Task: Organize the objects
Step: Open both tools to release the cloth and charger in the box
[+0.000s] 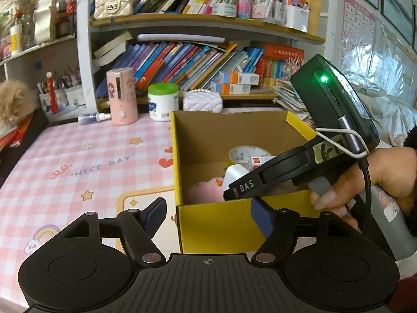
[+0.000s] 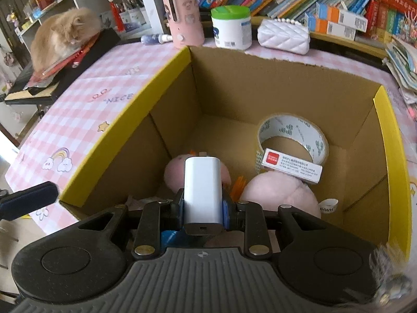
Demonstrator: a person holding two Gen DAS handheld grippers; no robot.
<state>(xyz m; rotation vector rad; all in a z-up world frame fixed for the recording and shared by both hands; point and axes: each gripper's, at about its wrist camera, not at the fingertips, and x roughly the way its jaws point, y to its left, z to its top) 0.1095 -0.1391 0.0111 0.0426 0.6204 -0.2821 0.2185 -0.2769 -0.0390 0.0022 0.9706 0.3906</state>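
A yellow cardboard box (image 1: 213, 224) with brown inner walls (image 2: 234, 91) stands open on the pink checked tablecloth (image 1: 78, 161). Inside lie a roll of tape (image 2: 292, 140), a small white carton with a red label (image 2: 292, 168) and a pink plush toy (image 2: 281, 195). My right gripper (image 2: 203, 206) is shut on a white charger block (image 2: 203, 187) and holds it above the plush toy, inside the box's near end. From the left wrist view, a hand (image 1: 378, 180) holds that gripper (image 1: 232, 182) over the box's near rim. My left gripper (image 1: 208, 216) stands open and empty before the box's near wall.
Along the far edge of the table stand a pink cylinder (image 2: 182, 18), a white tub with a green lid (image 2: 230, 26), a white quilted purse (image 2: 284, 36) and a small spray bottle (image 2: 156, 38). A cat (image 2: 62, 34) lies at the far left. Bookshelves (image 1: 195, 60) rise behind.
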